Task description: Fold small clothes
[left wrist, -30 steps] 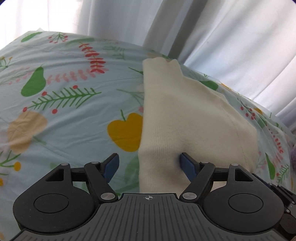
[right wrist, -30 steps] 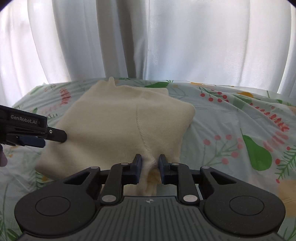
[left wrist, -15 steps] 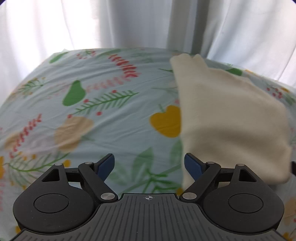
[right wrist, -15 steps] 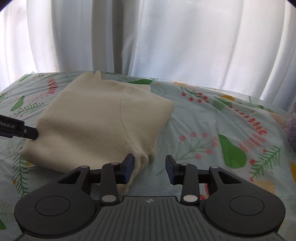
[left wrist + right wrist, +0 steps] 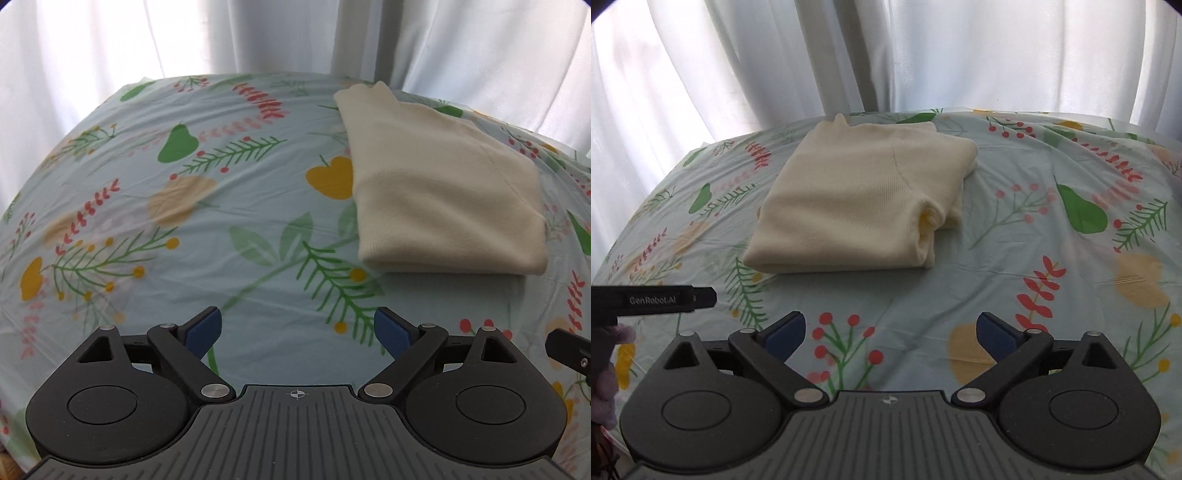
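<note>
A cream knit garment (image 5: pixel 860 199) lies folded into a thick rectangle on the floral sheet; in the left wrist view it (image 5: pixel 439 188) sits at the upper right. My left gripper (image 5: pixel 297 330) is open and empty, well short of the garment and to its left. My right gripper (image 5: pixel 890 332) is open and empty, back from the garment's near edge. The left gripper's side (image 5: pixel 653 300) shows at the left of the right wrist view. A tip of the right gripper (image 5: pixel 567 349) shows at the right edge of the left wrist view.
The light blue sheet with leaves, pears and berries (image 5: pixel 184 206) covers the whole surface. White curtains (image 5: pixel 923 55) hang close behind its far edge. The sheet is slightly wrinkled at the far right (image 5: pixel 1089 147).
The right gripper opened and let go of the garment's edge. Both grippers pulled back from the garment, which now lies folded and untouched. The left gripper stayed open.
</note>
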The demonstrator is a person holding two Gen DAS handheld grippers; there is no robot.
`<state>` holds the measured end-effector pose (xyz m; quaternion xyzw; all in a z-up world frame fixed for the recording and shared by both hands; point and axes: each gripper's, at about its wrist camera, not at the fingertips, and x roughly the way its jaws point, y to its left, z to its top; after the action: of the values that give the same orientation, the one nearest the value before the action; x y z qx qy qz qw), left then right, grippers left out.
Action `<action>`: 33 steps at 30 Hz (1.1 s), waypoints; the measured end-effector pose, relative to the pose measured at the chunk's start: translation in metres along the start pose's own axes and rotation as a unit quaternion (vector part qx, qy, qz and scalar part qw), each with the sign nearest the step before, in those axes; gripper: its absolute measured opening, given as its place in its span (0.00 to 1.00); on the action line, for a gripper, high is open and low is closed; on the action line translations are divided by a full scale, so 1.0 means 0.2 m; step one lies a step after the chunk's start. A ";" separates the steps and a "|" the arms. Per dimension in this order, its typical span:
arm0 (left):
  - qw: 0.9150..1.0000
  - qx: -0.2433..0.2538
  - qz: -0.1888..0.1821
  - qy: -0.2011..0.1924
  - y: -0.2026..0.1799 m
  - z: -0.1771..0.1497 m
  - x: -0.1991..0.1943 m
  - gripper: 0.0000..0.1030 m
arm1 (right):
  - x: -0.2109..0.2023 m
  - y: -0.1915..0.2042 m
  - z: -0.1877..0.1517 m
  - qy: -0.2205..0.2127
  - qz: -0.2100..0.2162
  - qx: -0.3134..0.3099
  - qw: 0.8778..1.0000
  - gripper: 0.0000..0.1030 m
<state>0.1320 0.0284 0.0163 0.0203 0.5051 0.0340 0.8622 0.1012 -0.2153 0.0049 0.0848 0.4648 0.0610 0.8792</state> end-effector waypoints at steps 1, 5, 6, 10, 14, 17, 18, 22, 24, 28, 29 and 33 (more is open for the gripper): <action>1.000 0.005 0.000 0.003 -0.01 0.01 0.00 0.91 | 0.01 0.01 0.02 0.014 -0.010 0.001 1.000 0.96; 1.000 0.012 -0.011 0.008 -0.04 0.04 -0.01 0.92 | 0.02 0.03 0.08 0.032 -0.032 0.001 0.999 0.96; 1.000 0.013 -0.018 0.010 -0.05 0.05 -0.01 0.92 | 0.02 0.03 0.09 0.036 -0.038 -0.002 0.999 0.96; 0.999 0.019 -0.025 0.010 -0.08 0.08 -0.02 0.92 | 0.03 0.03 0.12 0.049 -0.066 0.004 0.997 0.96; 0.999 0.035 -0.024 0.012 -0.11 0.09 -0.01 0.92 | 0.03 0.04 0.14 0.047 -0.084 0.003 0.995 0.96; 0.999 0.037 -0.029 0.019 -0.12 0.10 0.00 0.93 | 0.03 0.04 0.15 0.051 -0.085 0.001 0.995 0.96; 0.999 0.036 -0.030 0.021 -0.12 0.10 0.01 0.93 | 0.04 0.04 0.15 0.052 -0.086 0.000 0.995 0.96; 0.998 0.035 -0.035 0.026 -0.12 0.10 0.02 0.93 | 0.04 0.06 0.16 0.054 -0.098 -0.008 0.994 0.96; 0.998 0.037 -0.035 0.026 -0.13 0.10 0.02 0.93 | 0.04 0.06 0.16 0.053 -0.100 -0.012 0.994 0.96; 0.998 0.041 -0.039 0.028 -0.14 0.10 0.03 0.93 | 0.05 0.06 0.17 0.054 -0.105 -0.019 0.993 0.96; 0.998 0.041 -0.041 0.029 -0.15 0.10 0.03 0.93 | 0.05 0.06 0.17 0.055 -0.105 -0.018 0.993 0.96; 0.998 0.043 -0.042 0.031 -0.16 0.10 0.03 0.93 | 0.06 0.05 0.18 0.057 -0.102 -0.013 0.993 0.96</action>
<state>0.1538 -0.0024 0.0185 0.0350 0.5327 -0.0232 0.8452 0.1370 -0.2072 0.0171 0.0218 0.5195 -0.0184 0.8540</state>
